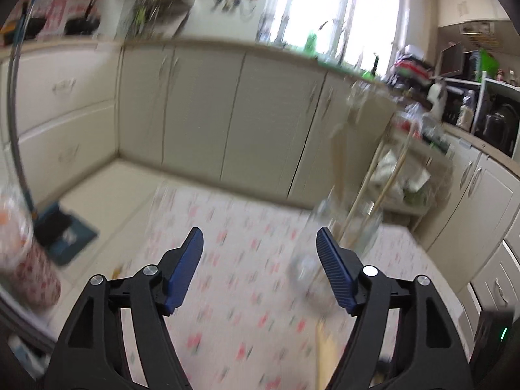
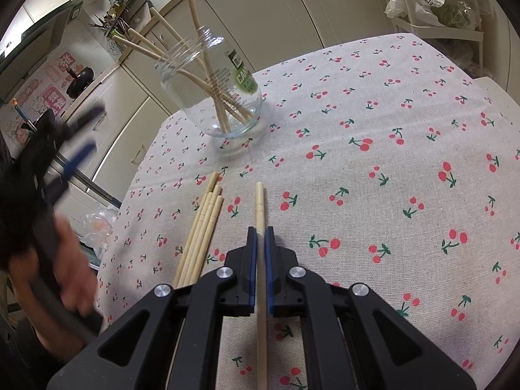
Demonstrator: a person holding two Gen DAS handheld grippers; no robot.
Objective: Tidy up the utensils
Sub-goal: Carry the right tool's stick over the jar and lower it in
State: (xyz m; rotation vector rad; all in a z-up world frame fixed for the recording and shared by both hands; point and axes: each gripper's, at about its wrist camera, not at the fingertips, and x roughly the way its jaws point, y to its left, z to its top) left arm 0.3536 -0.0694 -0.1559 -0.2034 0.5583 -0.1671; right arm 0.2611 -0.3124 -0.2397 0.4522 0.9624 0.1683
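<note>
Clamped between the right gripper's (image 2: pixel 259 232) blue pads, one wooden chopstick (image 2: pixel 259 201) points toward twelve o'clock over the cherry-print tablecloth (image 2: pixel 373 123). At nine o'clock the left gripper (image 2: pixel 79 136), blurred, stands wide with nothing between its fingers. Loose chopsticks (image 2: pixel 203 227) lie just beside, at eleven o'clock. Farther off, a glass jar (image 2: pixel 216 91) holds more chopsticks.

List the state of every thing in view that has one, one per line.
Left tongs: open, nothing between them.
Right tongs: shut on one chopstick.
Glass jar: upright, lidless, several chopsticks leaning inside.
Loose chopsticks: bundled flat on the tablecloth, left of the right tongs.
</note>
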